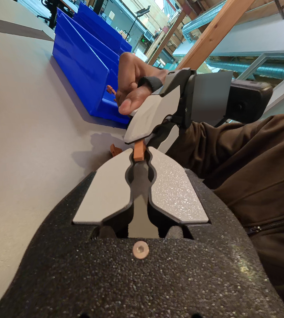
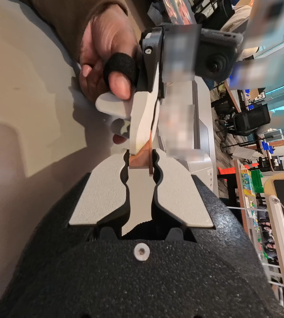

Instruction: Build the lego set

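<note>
In the left wrist view my left gripper (image 1: 139, 155) is shut on a small orange-brown lego piece (image 1: 138, 152) just above the white table (image 1: 26, 137). The right gripper (image 1: 135, 140) comes down from the upper right, and its tips meet the top of the same piece. In the right wrist view my right gripper (image 2: 141, 159) is shut on a brown lego plate (image 2: 137, 161) with a thin upright brown part (image 2: 151, 166) at its right side. The left gripper (image 2: 137, 146) touches the plate from above and hides part of it. Another brown piece (image 1: 114, 150) lies on the table beside the grippers.
Blue bins (image 1: 86, 60) stand on the table beyond the grippers; one holds several brown pieces (image 1: 110, 88). A person's hand (image 1: 131, 86) and brown sleeve (image 1: 241, 163) are at the right. A grey device (image 2: 205, 137) stands behind. Green and red bricks (image 2: 256, 180) sit on a far table. My two grippers' fingertips are within a few centimetres of each other.
</note>
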A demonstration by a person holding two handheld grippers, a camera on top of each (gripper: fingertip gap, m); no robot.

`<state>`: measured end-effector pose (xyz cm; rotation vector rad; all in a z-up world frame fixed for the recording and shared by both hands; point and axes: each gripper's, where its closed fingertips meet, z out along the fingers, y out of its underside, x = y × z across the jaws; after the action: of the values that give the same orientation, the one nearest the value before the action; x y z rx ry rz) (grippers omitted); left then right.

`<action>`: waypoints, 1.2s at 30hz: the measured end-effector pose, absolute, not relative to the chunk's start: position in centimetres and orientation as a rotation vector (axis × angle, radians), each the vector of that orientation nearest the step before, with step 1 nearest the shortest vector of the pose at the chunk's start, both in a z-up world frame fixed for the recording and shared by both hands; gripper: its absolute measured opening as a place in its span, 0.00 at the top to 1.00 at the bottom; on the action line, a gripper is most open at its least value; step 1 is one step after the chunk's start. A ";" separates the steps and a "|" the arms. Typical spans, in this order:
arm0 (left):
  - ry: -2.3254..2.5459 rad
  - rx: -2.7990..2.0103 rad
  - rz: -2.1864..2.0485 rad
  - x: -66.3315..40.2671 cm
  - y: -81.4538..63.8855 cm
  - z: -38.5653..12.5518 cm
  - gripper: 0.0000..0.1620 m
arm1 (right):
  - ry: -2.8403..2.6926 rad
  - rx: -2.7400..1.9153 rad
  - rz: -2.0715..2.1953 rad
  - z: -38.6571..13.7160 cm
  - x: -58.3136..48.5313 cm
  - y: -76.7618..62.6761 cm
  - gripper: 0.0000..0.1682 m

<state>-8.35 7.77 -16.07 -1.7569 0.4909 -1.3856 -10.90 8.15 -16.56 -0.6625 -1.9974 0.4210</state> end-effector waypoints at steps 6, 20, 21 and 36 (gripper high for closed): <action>0.691 -1.754 -1.035 -9.8 8.1 -16.9 0.72 | -2.024 -0.734 0.499 -17.0 -10.6 8.4 0.85; 0.964 -1.445 -0.570 -9.6 7.7 -15.7 0.88 | -2.042 -0.753 0.551 -16.9 -10.4 7.8 0.85; 0.962 -1.437 -0.570 -9.6 7.6 -15.6 0.89 | -2.040 -0.753 0.553 -16.9 -10.4 7.8 0.85; 1.010 -1.407 -0.479 -9.6 7.6 -16.0 0.90 | -2.035 -0.746 0.576 -16.8 -10.5 7.5 0.85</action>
<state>-9.62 7.63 -15.96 -1.4065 1.0103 -0.4791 -10.52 7.47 -16.83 -0.7460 -2.0353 0.5761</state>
